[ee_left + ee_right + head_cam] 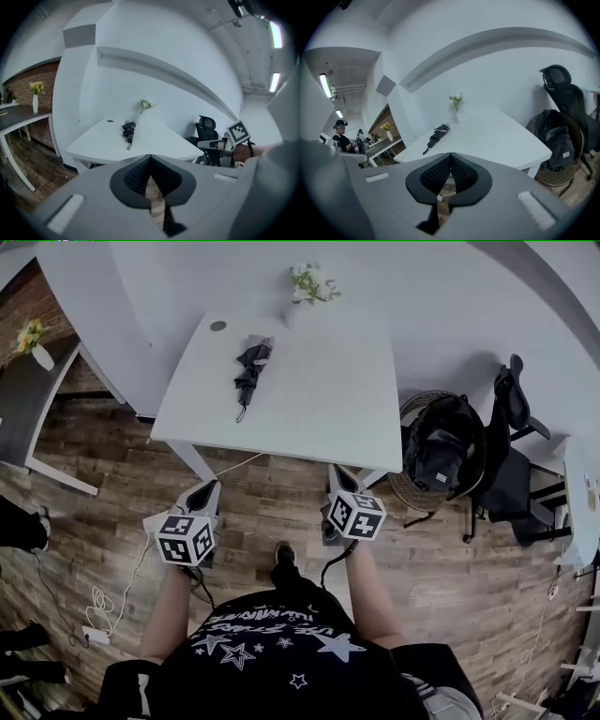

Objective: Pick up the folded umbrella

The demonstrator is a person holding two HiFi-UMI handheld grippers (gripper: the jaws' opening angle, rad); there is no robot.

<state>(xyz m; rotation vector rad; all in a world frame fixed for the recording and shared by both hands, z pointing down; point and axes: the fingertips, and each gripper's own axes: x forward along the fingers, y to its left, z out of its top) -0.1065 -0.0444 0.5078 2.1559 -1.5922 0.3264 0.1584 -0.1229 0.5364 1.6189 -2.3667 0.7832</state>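
On the table (309, 399), at twelve o'clock in the head view, I see the umbrella (251, 374) lying. In its own view my left gripper (150, 157) has its jaws pressed together, empty. The right gripper (450, 154) is likewise closed on nothing, with the umbrella at eleven o'clock.

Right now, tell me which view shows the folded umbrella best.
The head view: it looks down on the folded umbrella, whole and unobstructed on the white table. The left gripper view shows it small and foreshortened, nearly end-on; the right gripper view shows it small, at a low slant.
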